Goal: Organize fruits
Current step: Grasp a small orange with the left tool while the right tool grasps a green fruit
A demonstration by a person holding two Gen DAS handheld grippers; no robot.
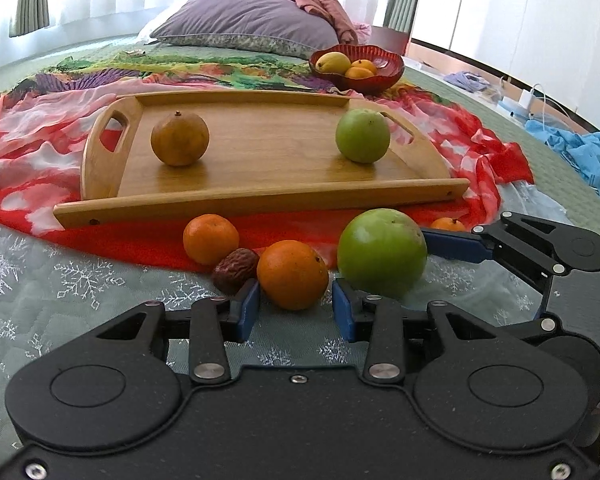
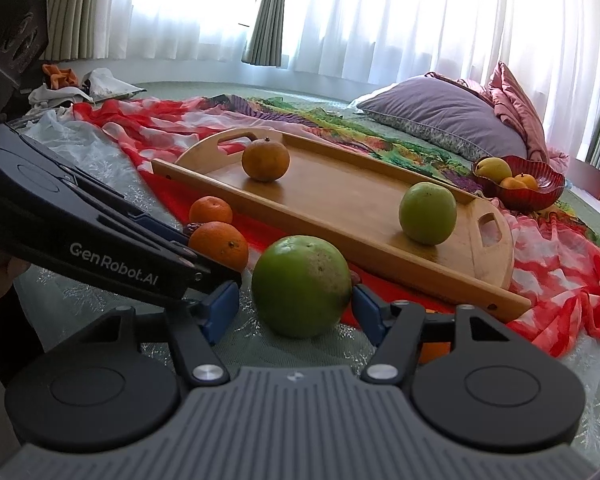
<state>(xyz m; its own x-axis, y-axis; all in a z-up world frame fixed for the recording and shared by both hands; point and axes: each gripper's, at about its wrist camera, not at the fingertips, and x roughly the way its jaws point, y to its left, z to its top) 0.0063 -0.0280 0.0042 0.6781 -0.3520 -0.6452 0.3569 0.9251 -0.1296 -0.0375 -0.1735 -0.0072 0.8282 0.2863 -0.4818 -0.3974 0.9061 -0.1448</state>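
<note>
The left tongs [image 1: 296,312] point downward over the snowflake-patterned bed cover [image 1: 80,292], their blue pads flanking an orange [image 1: 293,274] that lies on the bed. The pads sit at the fruit's near flanks, and whether they press on it or stand just clear cannot be told. In the right wrist view the side of the left tool bears the white lettering "GenRobot.AI" [image 2: 114,268].

The right tongs [image 2: 296,316] also tilt downward, just to the right of the left pair, with their jaws set wide around a large green fruit [image 2: 302,286]. The right pad meets the fruit's edge, while a sliver of bed shows between the left pad and the skin, so a firm clamp cannot be confirmed. At the left margin of that view, part of a person's hand [image 2: 8,276] shows behind the left tool.

Touching the orange on its left is a wrinkled brown date [image 1: 236,270], and behind that a smaller tangerine [image 1: 211,239]. Another small orange fruit [image 1: 447,225] peeks out beyond the green one.

Farther on, a wooden tray [image 1: 260,200] rests on a red and white cloth [image 1: 28,140]. It carries a brownish orange [image 1: 180,139] on the left and a green apple [image 1: 363,136] on the right, well apart.

Beyond the tray's far right corner stands a red bowl [image 1: 380,80] holding yellow and orange fruit. A purple pillow [image 1: 248,20] lies at the head of the bed before sheer curtains [image 2: 380,12].
</note>
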